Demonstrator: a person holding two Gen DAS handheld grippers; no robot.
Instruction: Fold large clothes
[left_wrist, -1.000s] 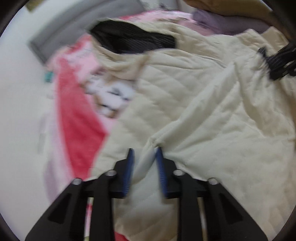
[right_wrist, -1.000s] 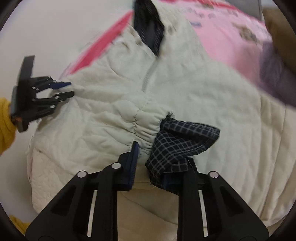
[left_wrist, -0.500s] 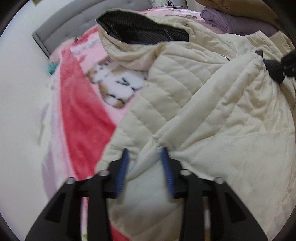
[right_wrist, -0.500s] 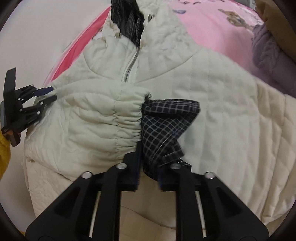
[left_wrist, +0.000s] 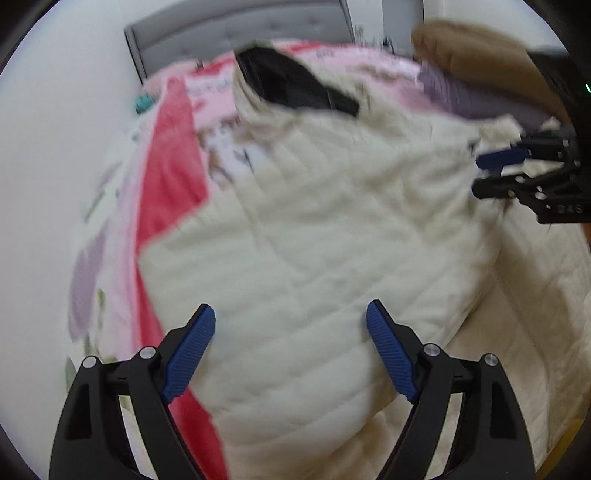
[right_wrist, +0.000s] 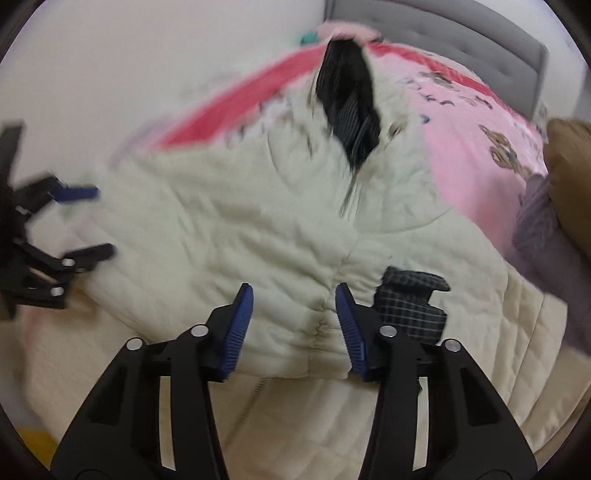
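Note:
A cream quilted jacket (left_wrist: 332, 240) with a dark-lined hood (left_wrist: 291, 85) lies on the bed, its lower part folded up over the body. In the right wrist view the jacket (right_wrist: 240, 236) shows its zipper and hood (right_wrist: 351, 107), and a flap of dark checked lining (right_wrist: 410, 306) sticks out at the fold. My left gripper (left_wrist: 291, 347) is open and empty just above the fold's left end. My right gripper (right_wrist: 293, 325) is open and empty over the gathered fold edge. Each gripper shows in the other view: the right gripper (left_wrist: 495, 173), the left gripper (right_wrist: 85, 221).
A pink and red blanket (left_wrist: 166, 162) covers the bed, with a grey headboard (left_wrist: 240, 26) behind. A purple garment (right_wrist: 535, 221) and a brown one (right_wrist: 569, 166) lie at the right. A cream quilted cover (right_wrist: 295, 424) lies under the jacket.
Both grippers have let go of the jacket and opened. The folded part now rests on the jacket. Both grippers have pulled back a little.

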